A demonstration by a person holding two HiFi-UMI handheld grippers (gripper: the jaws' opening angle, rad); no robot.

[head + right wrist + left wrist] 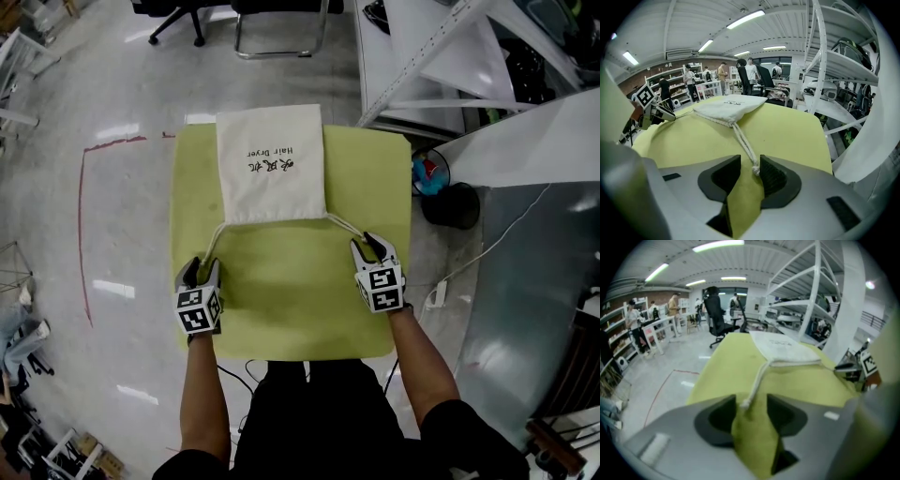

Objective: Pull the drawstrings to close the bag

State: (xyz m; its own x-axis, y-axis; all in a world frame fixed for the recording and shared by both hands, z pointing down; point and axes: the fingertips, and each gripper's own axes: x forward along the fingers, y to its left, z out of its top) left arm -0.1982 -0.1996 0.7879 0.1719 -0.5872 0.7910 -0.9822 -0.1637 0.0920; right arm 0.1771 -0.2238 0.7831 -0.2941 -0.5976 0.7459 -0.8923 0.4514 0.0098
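The cream bag lies flat on the yellow-green table, its mouth towards the person and not yet gathered, with a drawstring running out from each corner of the mouth.

The left gripper sits at the end of the left cord. Its fingers stand apart with the cord's tip between them, not pinched. The right gripper is at the right cord. Its fingers are closer together, and the end knot lies against the right-hand one, but a gap still shows – nothing is clamped yet.

The step in hand looks like securing both cords. To do it well, each gripper should push a little further along its cord so the fingers close above the end, not on it, and the knot can then act as a stop. Both pulls should start together, outwards and level, since the bag may slide if only one side draws.
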